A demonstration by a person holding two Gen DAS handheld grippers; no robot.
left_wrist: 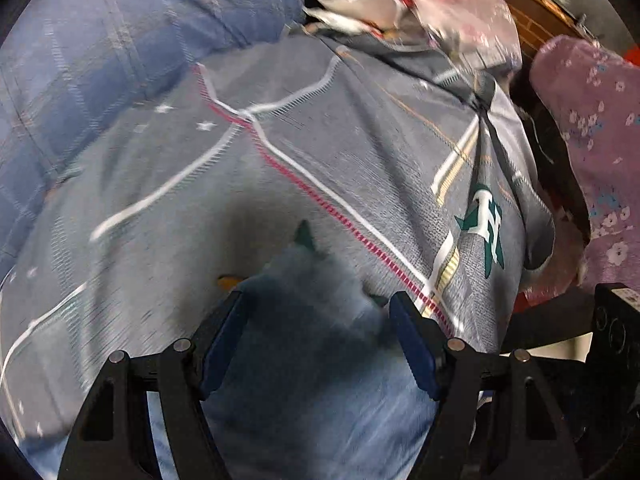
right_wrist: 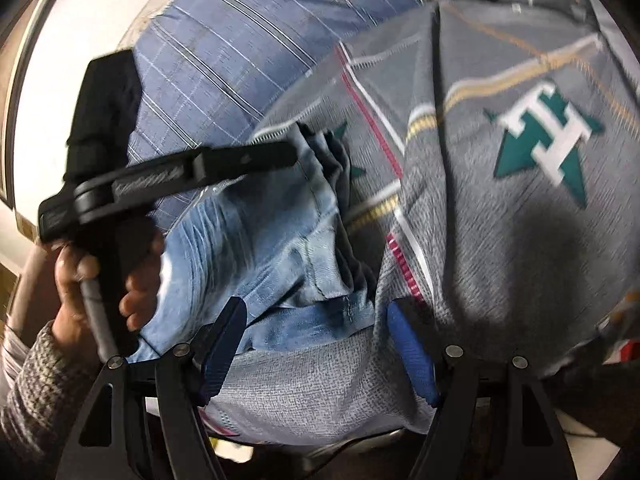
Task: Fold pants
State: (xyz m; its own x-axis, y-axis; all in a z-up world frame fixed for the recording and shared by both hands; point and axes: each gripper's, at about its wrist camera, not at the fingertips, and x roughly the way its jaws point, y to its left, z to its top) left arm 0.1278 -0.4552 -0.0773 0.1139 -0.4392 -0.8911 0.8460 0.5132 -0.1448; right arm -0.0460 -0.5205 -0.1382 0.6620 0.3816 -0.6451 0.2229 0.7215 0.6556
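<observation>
Pants (right_wrist: 256, 248), faded light-blue denim, lie bunched on grey bedspread (right_wrist: 500, 240).

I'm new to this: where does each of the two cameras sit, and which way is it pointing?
Left wrist view: sits on the left gripper, looking down along its open fingers at light blue jeans on a grey patterned bedsheet; only gripper parts show.
Right wrist view: sits on the right gripper, facing the jeans; the person's left hand shows holding the left gripper.
Shared: jeans, bedsheet, blue striped pillow.
</observation>
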